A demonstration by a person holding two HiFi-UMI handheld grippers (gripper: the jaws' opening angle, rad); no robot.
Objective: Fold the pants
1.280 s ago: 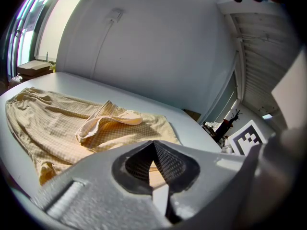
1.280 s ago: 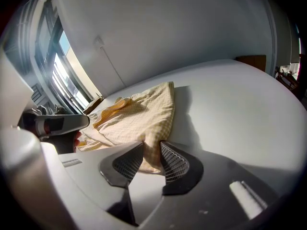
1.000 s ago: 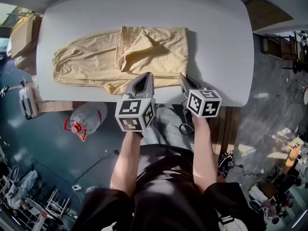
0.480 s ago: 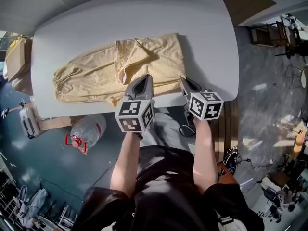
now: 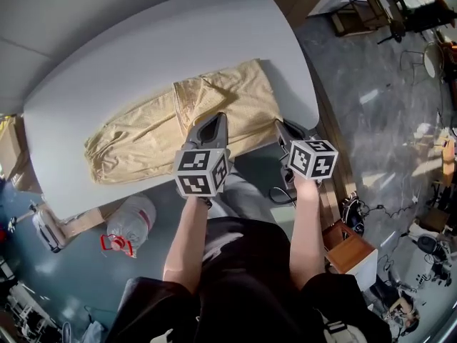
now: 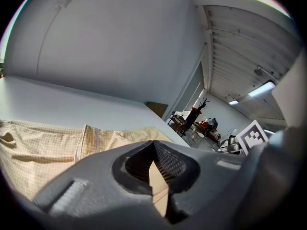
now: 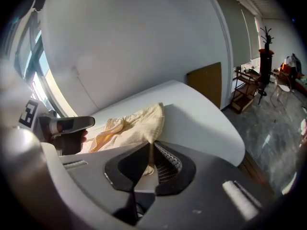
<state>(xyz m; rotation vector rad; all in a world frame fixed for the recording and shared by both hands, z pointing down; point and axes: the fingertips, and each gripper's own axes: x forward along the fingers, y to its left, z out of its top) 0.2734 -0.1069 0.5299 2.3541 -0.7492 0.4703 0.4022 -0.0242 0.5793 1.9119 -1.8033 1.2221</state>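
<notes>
Head view has the pants (image 5: 143,138) lying nearer the right end of the table (image 5: 143,56) than a second ago, dragged sideways along its near edge while the whole scene swings round. The left gripper (image 5: 213,120) and right gripper (image 5: 280,127) are each clenched on the cloth's near edge, and both gripper views show fabric pinched between the jaws. I judge this a repositioning before the next fold, since one flap already lies doubled over mid-garment. Nothing else sits on the table. A water bottle (image 5: 132,220) and a wooden stool (image 5: 350,252) stand on the floor, well clear.
</notes>
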